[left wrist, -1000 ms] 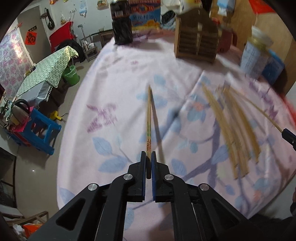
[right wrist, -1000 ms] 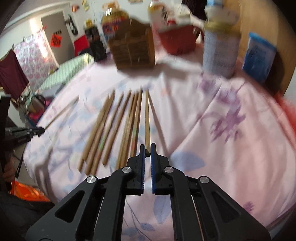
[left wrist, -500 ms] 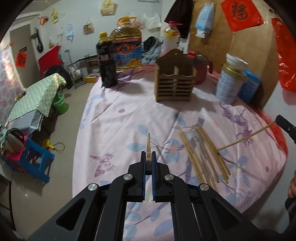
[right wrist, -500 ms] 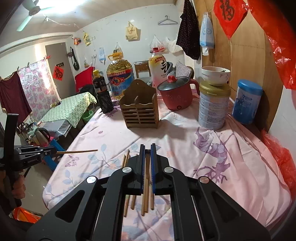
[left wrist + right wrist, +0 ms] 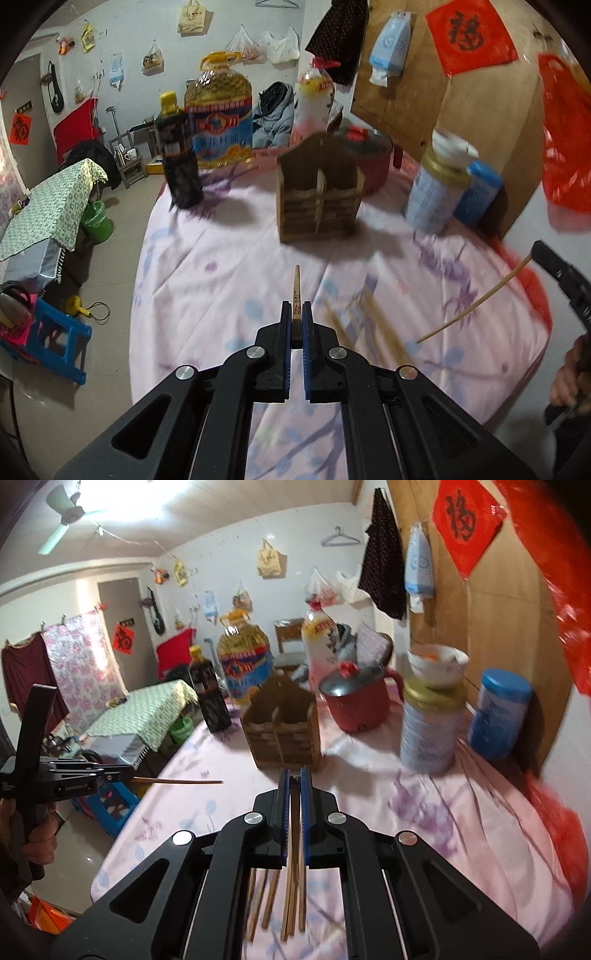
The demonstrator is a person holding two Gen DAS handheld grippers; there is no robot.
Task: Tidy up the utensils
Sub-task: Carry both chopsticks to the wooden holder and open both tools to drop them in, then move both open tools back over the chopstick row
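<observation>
My left gripper is shut on a wooden chopstick that points toward the wooden utensil holder. It also shows at the left of the right wrist view, its chopstick held level above the table. My right gripper is shut on a chopstick seen end-on, just before the holder; in the left wrist view that chopstick slants down from the right edge. Several loose chopsticks lie on the pink floral cloth.
Behind the holder stand a dark sauce bottle, a big oil jug, a red pot, a tin with a bowl on it and a blue canister. A blue stool stands on the floor at left.
Both grippers have lifted off the cloth, each with its chopstick, and moved up and forward toward the wooden holder. The loose chopsticks stay on the cloth.
</observation>
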